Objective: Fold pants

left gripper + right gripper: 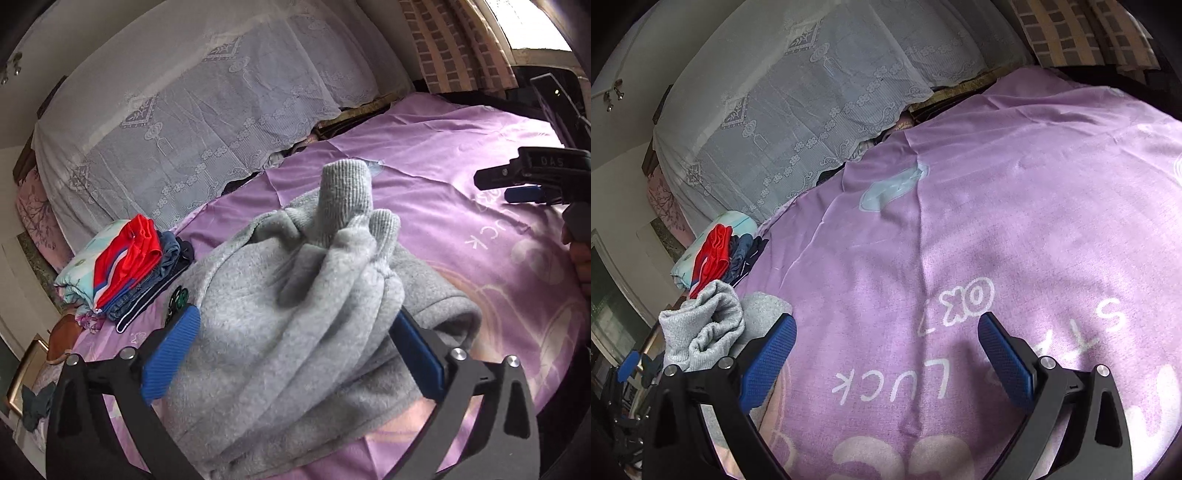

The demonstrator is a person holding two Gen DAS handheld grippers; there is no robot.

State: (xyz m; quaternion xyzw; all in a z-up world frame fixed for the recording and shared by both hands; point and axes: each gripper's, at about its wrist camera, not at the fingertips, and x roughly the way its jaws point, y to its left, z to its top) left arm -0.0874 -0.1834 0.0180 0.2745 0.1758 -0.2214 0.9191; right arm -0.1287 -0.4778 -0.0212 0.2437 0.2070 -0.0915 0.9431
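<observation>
Left wrist view: grey pants lie bunched at centre frame on a purple sheet, between the wide-open jaws of the left gripper; whether the pads grip them is unclear. Right wrist view: the right gripper gapes empty over the sheet, pants at lower left beside a clothes stack.

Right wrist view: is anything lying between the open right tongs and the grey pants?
Nothing visible. Only bare purple bedsheet lies before the right tongs; the grey pants bunch just beyond their left finger.
</observation>
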